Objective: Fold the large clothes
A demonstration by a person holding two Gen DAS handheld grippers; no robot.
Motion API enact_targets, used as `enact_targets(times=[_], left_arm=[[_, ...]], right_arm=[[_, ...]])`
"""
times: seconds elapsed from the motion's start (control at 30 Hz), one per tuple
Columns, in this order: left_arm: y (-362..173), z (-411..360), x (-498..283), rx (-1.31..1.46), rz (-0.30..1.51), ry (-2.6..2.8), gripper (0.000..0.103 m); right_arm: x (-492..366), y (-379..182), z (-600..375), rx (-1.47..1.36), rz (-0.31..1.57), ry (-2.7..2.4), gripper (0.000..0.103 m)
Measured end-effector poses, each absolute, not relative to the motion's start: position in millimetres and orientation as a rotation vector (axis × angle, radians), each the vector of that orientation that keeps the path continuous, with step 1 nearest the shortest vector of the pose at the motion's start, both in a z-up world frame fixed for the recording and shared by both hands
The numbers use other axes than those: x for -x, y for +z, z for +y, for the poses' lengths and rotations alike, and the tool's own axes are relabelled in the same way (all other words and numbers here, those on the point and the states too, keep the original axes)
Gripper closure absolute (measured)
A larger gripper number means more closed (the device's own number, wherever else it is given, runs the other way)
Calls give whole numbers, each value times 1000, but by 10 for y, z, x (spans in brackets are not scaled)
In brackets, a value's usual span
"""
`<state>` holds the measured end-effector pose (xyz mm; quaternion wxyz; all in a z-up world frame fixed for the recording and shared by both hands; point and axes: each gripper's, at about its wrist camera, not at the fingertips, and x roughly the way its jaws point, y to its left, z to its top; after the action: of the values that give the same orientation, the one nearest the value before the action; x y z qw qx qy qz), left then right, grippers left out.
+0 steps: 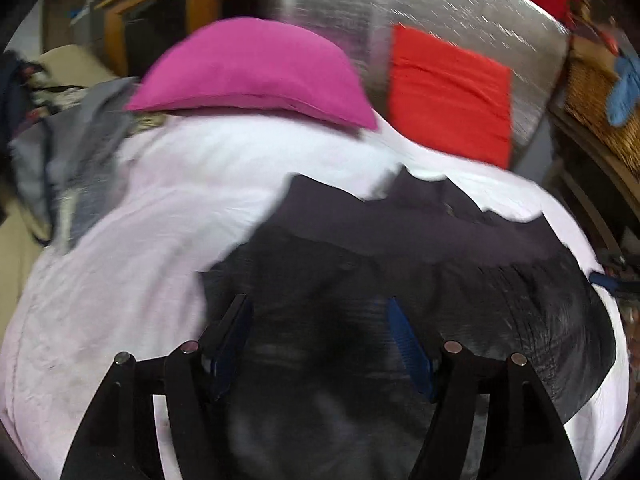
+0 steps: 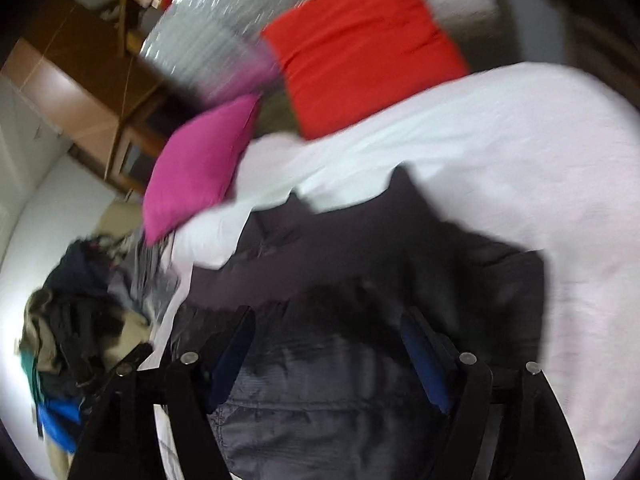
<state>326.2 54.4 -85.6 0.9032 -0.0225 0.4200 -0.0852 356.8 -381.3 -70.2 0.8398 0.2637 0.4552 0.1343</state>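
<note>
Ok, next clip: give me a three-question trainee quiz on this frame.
1. True or false: both claws, left claw and right claw, have open jaws.
2. What lies under the dark garment? A) white sheet B) bare floor C) wooden table
3. Fill in: beside the pink cushion lies a ___ cushion.

Key: 1 true; 2 A; 3 red.
</note>
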Motion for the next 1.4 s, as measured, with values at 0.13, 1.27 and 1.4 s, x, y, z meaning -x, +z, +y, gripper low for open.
enact_targets(times=[0.13, 1.27, 1.4], left_arm=[[-1203, 355, -3505, -16, 967, -123, 32], [-1138, -82, -3057, -82, 966, -72, 24], [-892, 235, -2724, -7, 874, -97, 24]], right_arm=[[-3797, -994, -3923, -532, 1013, 129, 26], [-3300, -906, -3025, -524, 1005, 238, 26], [-2811, -710, -3131, -512, 934, 271, 26]])
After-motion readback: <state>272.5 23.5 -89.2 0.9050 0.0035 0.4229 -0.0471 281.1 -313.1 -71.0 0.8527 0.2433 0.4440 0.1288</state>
